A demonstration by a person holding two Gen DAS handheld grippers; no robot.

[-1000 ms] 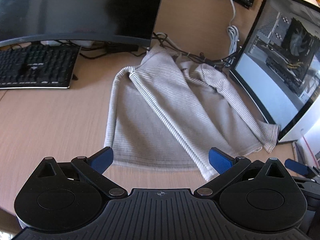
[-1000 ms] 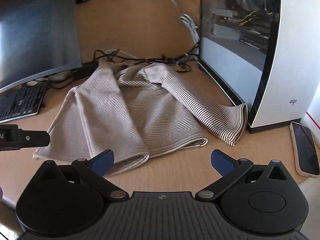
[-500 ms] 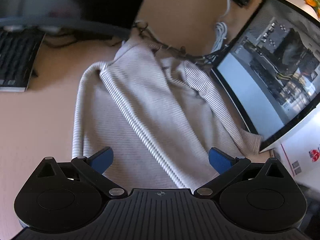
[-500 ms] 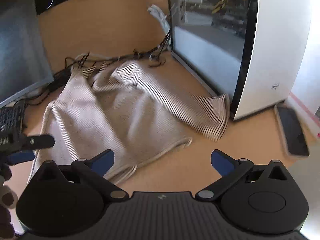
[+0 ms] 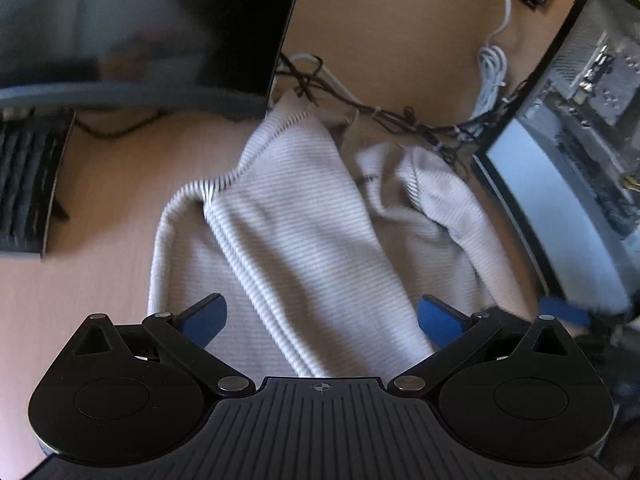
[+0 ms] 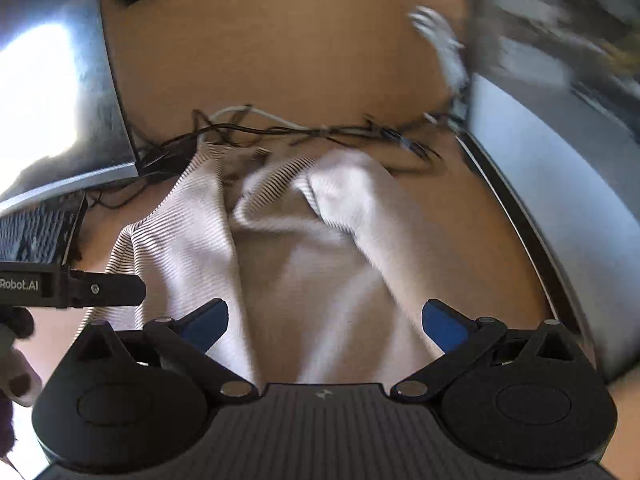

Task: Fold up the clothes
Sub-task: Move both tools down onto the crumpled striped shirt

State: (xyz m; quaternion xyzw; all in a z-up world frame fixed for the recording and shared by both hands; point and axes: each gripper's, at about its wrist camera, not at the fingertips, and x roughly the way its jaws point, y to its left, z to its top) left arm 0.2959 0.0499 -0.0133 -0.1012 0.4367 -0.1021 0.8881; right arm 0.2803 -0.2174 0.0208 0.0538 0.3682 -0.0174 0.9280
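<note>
Left wrist view showed the left gripper [image 5: 320,316] spread wide with nothing between its blue pads, poised low over the near hem of the striped sweater [image 5: 304,240]. That garment lay rumpled mid-desk [image 5: 92,280], its far end against the cables [image 5: 384,116] at the back edge, between monitor [image 5: 140,28] and PC case [image 5: 568,184]. Equally wide and empty, the right gripper [image 6: 326,320] hung above the sweater's right part, seemingly so each tool could take a hem corner.

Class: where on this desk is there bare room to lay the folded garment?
Bare wood lies between the black keyboard and the striped knit sweater. Behind the sweater, tangled dark cables crowd the desk; the glass-sided computer case hems its right.
</note>
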